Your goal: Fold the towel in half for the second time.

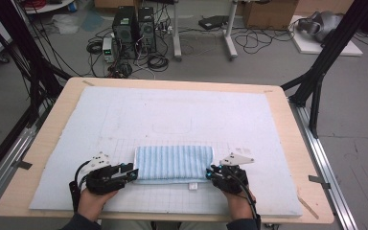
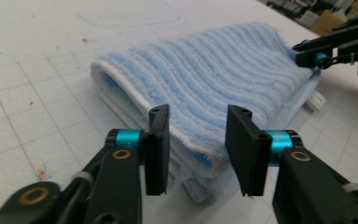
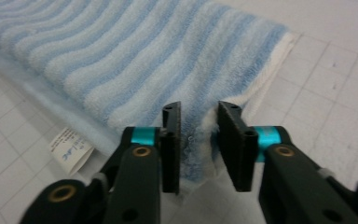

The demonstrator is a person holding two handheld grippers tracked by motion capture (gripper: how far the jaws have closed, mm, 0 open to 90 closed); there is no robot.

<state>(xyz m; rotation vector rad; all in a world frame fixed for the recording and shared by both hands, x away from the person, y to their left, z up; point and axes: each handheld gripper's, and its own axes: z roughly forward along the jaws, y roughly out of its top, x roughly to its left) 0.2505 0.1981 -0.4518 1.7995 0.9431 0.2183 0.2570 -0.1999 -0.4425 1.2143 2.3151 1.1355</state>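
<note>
A folded towel (image 1: pixel 175 163) with blue and white stripes lies on the pale gridded mat (image 1: pixel 172 115) near the front edge. My left gripper (image 1: pixel 133 173) is at its left end. In the left gripper view the jaws (image 2: pixel 196 116) stand apart around the towel's folded corner (image 2: pixel 200 84), with its white hem between them and the pads not pressing. My right gripper (image 1: pixel 210 172) is at the towel's right end. In the right gripper view its jaws (image 3: pixel 199 109) are nearly together, with the towel's corner (image 3: pixel 121 60) bunched between the pads. The right gripper (image 2: pixel 307 51) also appears far off in the left gripper view.
A white care label (image 3: pixel 70 144) sticks out from the towel's front edge. The mat covers a wooden table (image 1: pixel 52 139) with black frame posts at both sides. Computers and cables (image 1: pixel 134 28) sit on the floor beyond the table.
</note>
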